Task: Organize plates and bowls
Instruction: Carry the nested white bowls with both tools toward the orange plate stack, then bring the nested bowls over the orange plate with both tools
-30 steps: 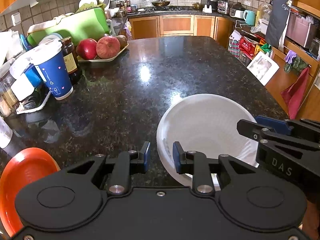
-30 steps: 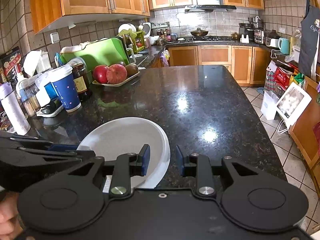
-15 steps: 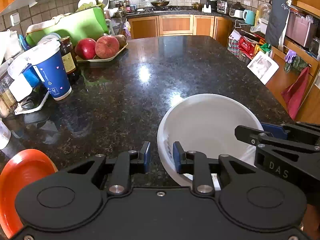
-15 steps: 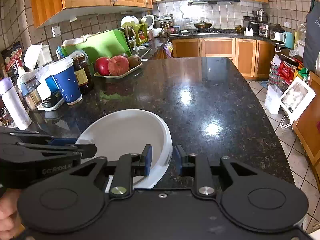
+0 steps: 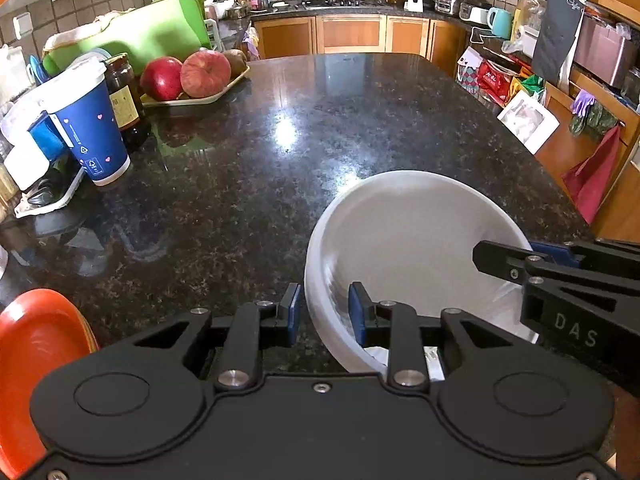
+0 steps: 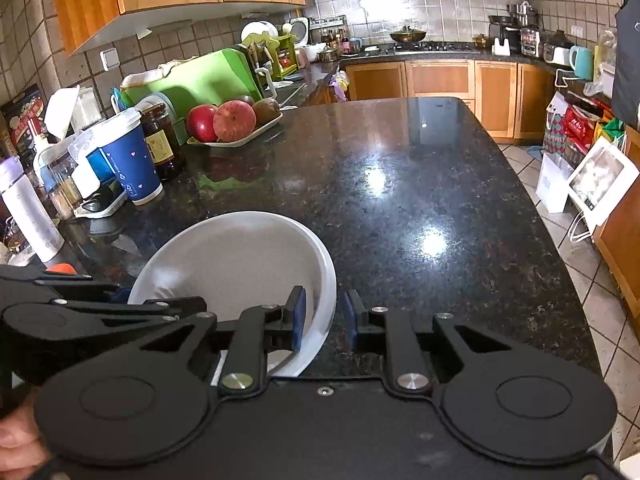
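White and round, the shallow plastic bowl (image 5: 416, 248) sits at the near edge of the dark speckled granite countertop (image 5: 320, 128), tilted, with its near side raised toward the cameras. The left gripper (image 5: 323, 311) straddles the bowl's left rim: one blue-padded finger lies outside the wall and the other inside, with a visible gap between each pad and the rim, so the jaws stand apart and are not clamped. The right gripper (image 6: 323, 317) straddles the bowl's right rim in the same manner, one pad inside, one pad outside over the granite, jaws parted and not pressing the wall. In the left wrist view the right gripper enters from the right edge over the bowl; in the right wrist view the left gripper enters from the left edge. A round orange plate (image 5: 36, 364) lies at the near left corner, well apart from the bowl. Along the far left of the countertop stand a blue paper cup with a white lid (image 5: 86, 124), a dark glass jar (image 5: 124, 96) just beside it, and a beige tray of red apples (image 5: 188, 76).
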